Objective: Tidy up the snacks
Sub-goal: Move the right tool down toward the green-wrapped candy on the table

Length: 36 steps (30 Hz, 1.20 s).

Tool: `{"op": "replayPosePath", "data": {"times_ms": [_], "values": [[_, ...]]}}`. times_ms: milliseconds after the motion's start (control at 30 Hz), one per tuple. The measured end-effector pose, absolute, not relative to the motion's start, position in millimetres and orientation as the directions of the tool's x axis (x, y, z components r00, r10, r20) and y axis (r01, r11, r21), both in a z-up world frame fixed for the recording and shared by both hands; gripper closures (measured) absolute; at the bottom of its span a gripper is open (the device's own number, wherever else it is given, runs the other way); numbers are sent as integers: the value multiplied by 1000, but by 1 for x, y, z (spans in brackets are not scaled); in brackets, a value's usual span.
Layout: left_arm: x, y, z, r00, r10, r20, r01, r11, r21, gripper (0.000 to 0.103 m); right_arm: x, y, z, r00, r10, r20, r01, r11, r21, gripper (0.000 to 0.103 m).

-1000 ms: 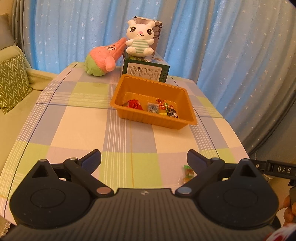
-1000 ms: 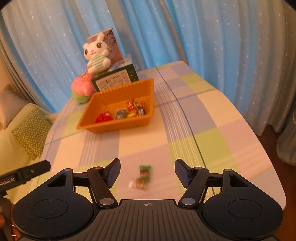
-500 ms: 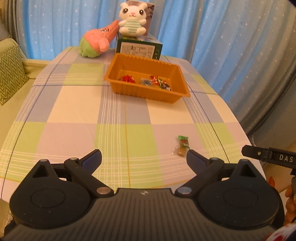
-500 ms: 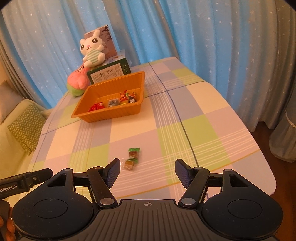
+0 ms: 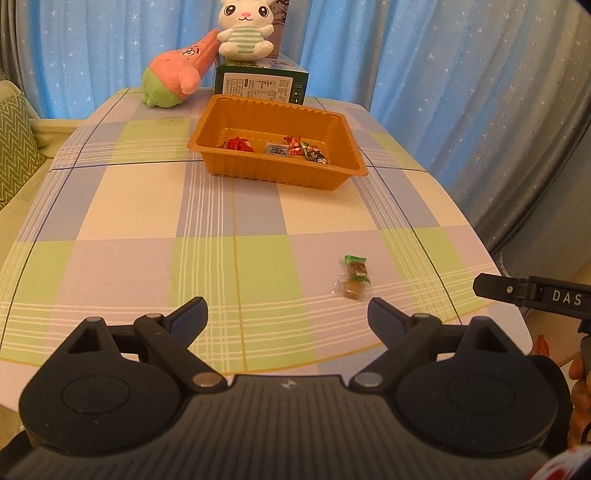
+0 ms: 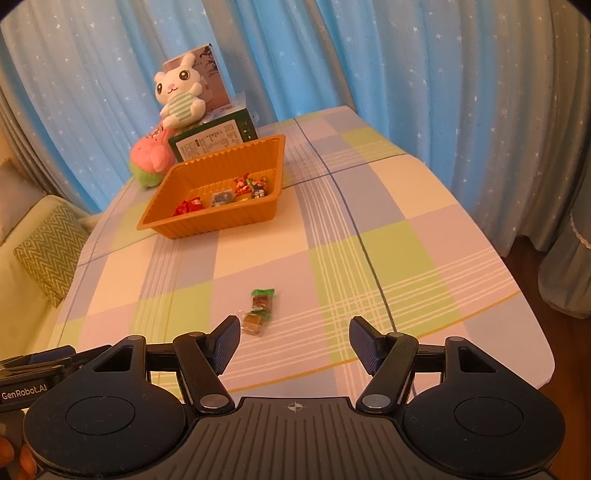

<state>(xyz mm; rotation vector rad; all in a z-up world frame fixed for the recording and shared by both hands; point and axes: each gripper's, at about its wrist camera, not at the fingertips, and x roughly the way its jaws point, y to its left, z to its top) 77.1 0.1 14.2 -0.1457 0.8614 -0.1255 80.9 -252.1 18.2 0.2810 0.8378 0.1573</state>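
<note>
Near the tabletop's front edge, 2 light, crinkly wrapped candies suit a mid-body pinch by the wide-open right gripper; left gripper equally wide, empty.

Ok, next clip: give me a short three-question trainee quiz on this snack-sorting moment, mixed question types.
1. True or false: the left gripper is shut on a candy.
2. Multiple choice: the two loose candies lie (A) in the orange tray, (B) on the tablecloth in front of the right gripper, (C) on the green box.
3. Fill in: the white bunny plush sits on top of the green ____.

Key: 1 false, both grippers are open and empty; 2 B; 3 box.
</note>
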Motion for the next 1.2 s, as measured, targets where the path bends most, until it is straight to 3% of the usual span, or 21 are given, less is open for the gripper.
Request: {"op": "replayPosePath", "data": {"times_ms": [300, 833, 1200], "values": [[86, -11, 2, 628, -186, -755, 82, 981, -173, 15, 87, -256, 7, 647, 244, -722, -14, 951, 309, 37], [121, -46, -36, 603, -262, -753, 196, 964, -179, 31, 110, -265, -20, 637, 253, -728, 4, 944, 331, 38], [148, -73, -73, 589, -290, -754, 271, 950, -154, 32, 124, -276, -32, 644, 237, -727, 46, 937, 346, 42]]}}
